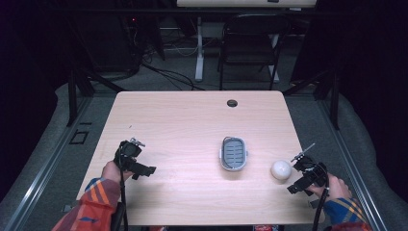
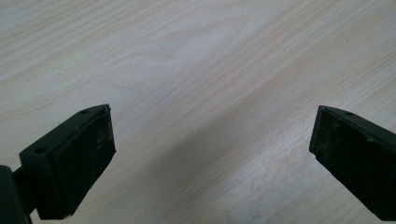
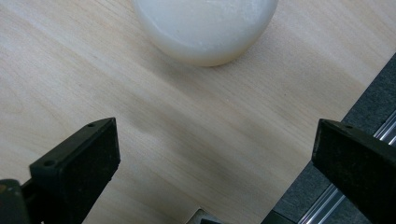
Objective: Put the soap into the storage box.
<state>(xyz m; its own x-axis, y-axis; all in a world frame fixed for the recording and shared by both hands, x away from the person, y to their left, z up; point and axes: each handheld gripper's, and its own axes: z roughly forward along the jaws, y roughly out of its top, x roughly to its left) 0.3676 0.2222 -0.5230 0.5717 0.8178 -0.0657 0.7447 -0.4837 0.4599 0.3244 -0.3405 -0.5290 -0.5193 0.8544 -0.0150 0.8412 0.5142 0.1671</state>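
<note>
Right tool [image 3: 212, 154] gapes just short of white ball [image 3: 205, 28].

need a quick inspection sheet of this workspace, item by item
surface: light wood table, round grommet hole near the far edge
things: grey slotted dish near the middle; white ball to its right, apart from it
clutter: nothing seen
grippers: left hand-held gripper open over bare wood; right hand-held gripper open, short of the ball
cables: one trailing from each gripper; more on the floor beyond
surroundings: black folding chair, dark room
</note>
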